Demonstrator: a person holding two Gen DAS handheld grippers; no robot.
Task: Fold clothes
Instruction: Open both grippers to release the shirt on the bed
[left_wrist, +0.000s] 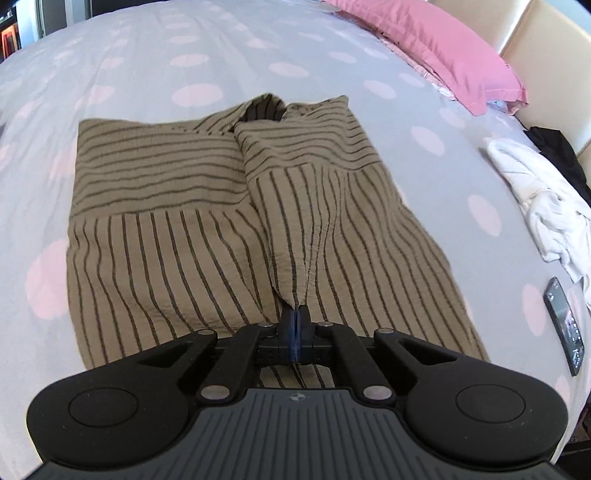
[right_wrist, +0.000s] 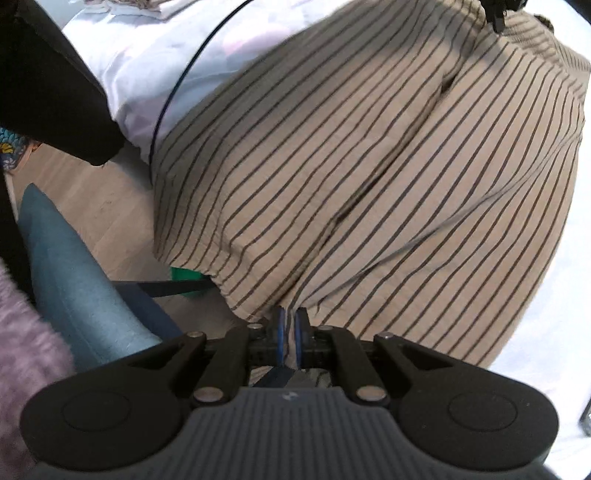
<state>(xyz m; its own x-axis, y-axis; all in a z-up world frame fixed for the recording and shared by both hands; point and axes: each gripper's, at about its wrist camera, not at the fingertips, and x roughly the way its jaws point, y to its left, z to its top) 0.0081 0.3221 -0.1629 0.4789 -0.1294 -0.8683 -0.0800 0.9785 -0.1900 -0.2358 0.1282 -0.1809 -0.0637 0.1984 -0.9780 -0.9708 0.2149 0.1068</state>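
A tan shirt with dark stripes (left_wrist: 192, 236) lies spread on the dotted bedspread, collar at the far end. My left gripper (left_wrist: 295, 314) is shut on a pinched ridge of its cloth near the shirt's near middle, and the fabric rises in a crease toward the collar. In the right wrist view the same striped shirt (right_wrist: 369, 177) hangs over the bed's edge. My right gripper (right_wrist: 290, 317) is shut on its lower hem, with cloth squeezed between the blue pads. The other gripper shows as a dark tip at the top right.
A pink pillow (left_wrist: 436, 48) lies at the far right. A crumpled white garment (left_wrist: 543, 210), a black cloth (left_wrist: 557, 155) and a phone (left_wrist: 565, 325) sit along the bed's right side. Beside the bed are wood floor (right_wrist: 92, 192), a teal object (right_wrist: 74, 288) and a person's dark sleeve (right_wrist: 48, 81).
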